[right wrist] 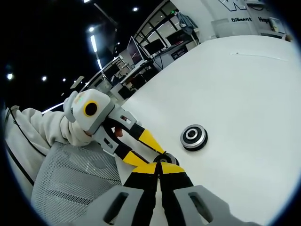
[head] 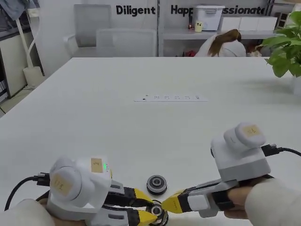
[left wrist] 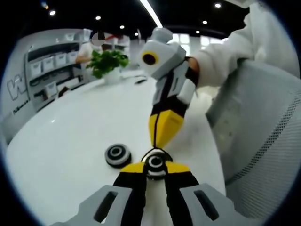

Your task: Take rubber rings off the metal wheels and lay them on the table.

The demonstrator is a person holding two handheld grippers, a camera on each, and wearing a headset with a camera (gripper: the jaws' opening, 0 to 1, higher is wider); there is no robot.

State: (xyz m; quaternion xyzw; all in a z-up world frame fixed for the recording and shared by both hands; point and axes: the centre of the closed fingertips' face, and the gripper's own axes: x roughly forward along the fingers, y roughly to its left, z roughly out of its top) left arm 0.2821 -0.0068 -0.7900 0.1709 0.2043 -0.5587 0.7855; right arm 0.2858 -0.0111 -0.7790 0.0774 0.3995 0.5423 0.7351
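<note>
– Left gripper [left wrist: 155, 165] is seen clamped on a small metal wheel [left wrist: 155, 162], held just above the white table [head: 141, 132]. A second wheel [left wrist: 117, 155] is laid flat just beside the held one, black rubber ring [right wrist: 184, 138] round a shiny hub.
– Yep. The right gripper [right wrist: 160, 168] is shown better from its own view: yellow jaws squeezed together, tip touching the held wheel's rim. Whether rubber is pinched can't be told.
</note>
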